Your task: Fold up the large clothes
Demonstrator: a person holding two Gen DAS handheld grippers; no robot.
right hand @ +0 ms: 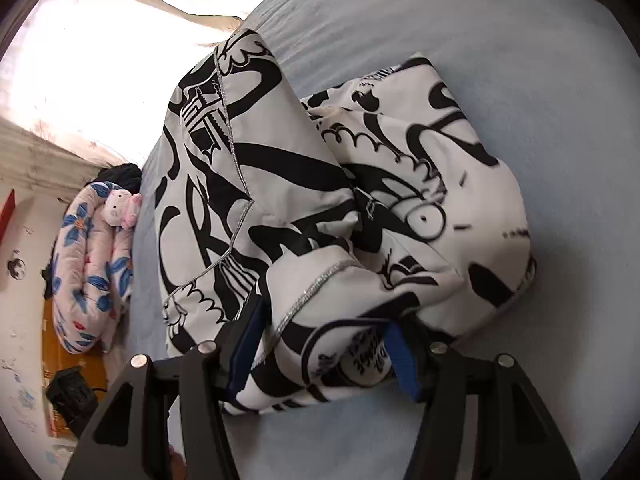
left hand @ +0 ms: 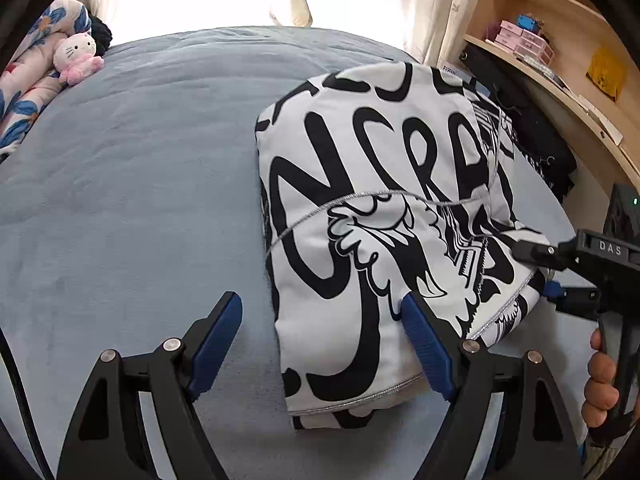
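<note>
Presently, item one: garment (left hand: 384, 216), a large white piece printed with black lettering and cartoon figures, edged in silver stitching, lying on the blue bed (left hand: 140, 184) in a bundle several layers deep; in the left wrist view it sits at about 2 o'clock from centre, its near corner reaching toward 6 o'clock. Item two: left gripper (left hand: 322, 344), jaws spread wide and holding nothing, one blue pad over bare bed, the other resting on or just above the garment's near edge; contact cannot be told. Item three: right gripper (right hand: 326, 350), seen from its own camera with a fold of the garment bunched between the two blue pads, jaws only partly closed around it; whether it is truly pinching or has let go cannot be told. In the left wrist view it enters at 3 o'clock, tip at the garment's right edge, a hand (left hand: 604, 384) on its handle. Surroundings: plush cat (left hand: 78, 58) and flowered quilt (left hand: 24, 92) at 10 o'clock, curtain (left hand: 424, 4) at 12 o'clock, shelf (left hand: 560, 64) at 2 o'clock. Step judged in hand: a late fold, the bundle already compact but lumpy on the right. Next move likely calls for the left gripper to close on the near edge and for both to lay the loose flap flat and square.
</note>
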